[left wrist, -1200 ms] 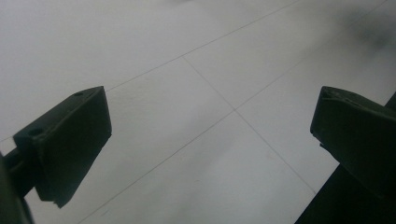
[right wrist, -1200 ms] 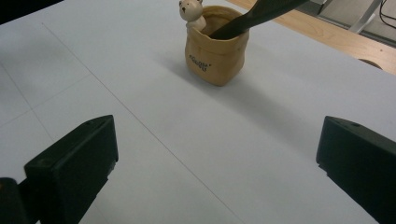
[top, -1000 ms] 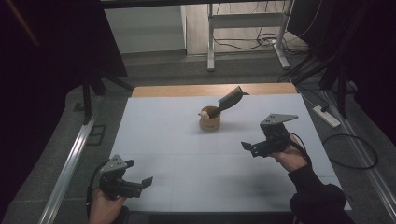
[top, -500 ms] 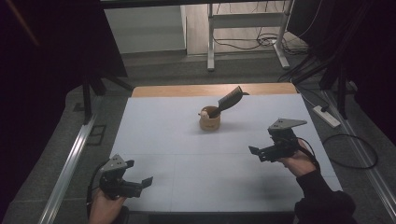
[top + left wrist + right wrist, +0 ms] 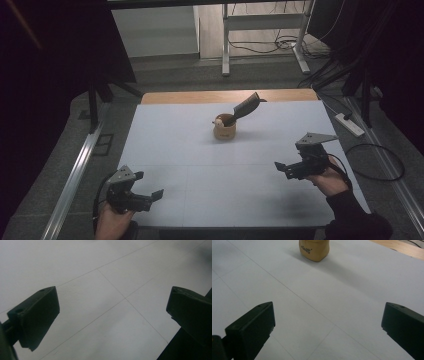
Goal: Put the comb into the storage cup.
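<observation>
Both pairs of jaws stand wide apart with nothing between them. The left gripper view shows two black jaws spread over bare white table, crossed only by thin seam lines, and the right gripper view shows the same wide gap.

Near the far middle of the white table [image 5: 200, 145] stands a small tan cup [image 5: 224, 129], upright, rounded at the base, with dark lettering on its side that is too small to read. A dark, flat comb-like tool [image 5: 245, 107] sits in it — its lower end inside the cup, its upper end leaning out toward the far right, well above the rim. A small pale item also shows at the cup's rim on the left; what it is cannot be told. In the right gripper view the cup [image 5: 314, 249] sits at the top edge, centred between the jaws but well ahead of them, its top cut off.

The right gripper [image 5: 283, 168] hovers above the table's right side, well apart from the cup, its jaws pointing left and slightly toward the person, the grey three-cornered plate on top tilted. The hand [image 5: 327, 181] holds it from behind, with a dark sleeve running to the bottom edge.

The left gripper [image 5: 152, 196] lies low at the near left corner — jaws pointing right along the near edge, held by the left hand [image 5: 112, 220] that comes up from the bottom. The two grippers are well apart from each other.
</observation>
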A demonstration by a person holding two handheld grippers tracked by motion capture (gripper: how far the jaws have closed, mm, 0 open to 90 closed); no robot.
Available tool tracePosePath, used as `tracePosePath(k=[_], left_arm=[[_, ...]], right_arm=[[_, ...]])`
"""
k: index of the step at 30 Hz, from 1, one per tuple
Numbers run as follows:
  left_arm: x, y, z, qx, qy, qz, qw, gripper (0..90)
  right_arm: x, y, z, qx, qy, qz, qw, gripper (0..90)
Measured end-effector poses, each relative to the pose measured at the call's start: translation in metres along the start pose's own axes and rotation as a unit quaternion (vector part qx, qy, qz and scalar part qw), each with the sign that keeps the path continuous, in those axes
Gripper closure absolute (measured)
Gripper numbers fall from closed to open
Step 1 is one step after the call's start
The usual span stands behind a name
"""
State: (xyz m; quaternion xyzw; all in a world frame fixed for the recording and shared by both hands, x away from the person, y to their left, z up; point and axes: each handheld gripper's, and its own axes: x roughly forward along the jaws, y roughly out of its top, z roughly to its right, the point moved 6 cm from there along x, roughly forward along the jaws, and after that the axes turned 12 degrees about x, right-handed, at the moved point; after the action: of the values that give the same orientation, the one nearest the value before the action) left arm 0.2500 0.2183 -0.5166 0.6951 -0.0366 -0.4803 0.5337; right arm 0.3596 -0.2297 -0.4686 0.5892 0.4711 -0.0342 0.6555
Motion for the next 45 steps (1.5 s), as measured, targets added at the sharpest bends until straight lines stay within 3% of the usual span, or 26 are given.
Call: tracePosePath(k=[10,29,45], left_arm=[[0.000,0.000,-0.001,-0.003,-0.001,0.003,1.0000,0.0],[-0.001,0.000,-0.002,-0.007,-0.004,0.007,0.9999,0.0],[-0.003,0.000,-0.002,-0.009,-0.009,0.015,0.9998,0.0]], right_arm=[[-0.010,-0.013,0.009,0.001,-0.012,0.000,0.9999,0.0],[-0.036,-0.039,0.032,0.039,-0.046,-0.001,0.9982,0.0],[-0.052,-0.059,0.039,0.055,-0.070,-0.004,0.9960,0.0]])
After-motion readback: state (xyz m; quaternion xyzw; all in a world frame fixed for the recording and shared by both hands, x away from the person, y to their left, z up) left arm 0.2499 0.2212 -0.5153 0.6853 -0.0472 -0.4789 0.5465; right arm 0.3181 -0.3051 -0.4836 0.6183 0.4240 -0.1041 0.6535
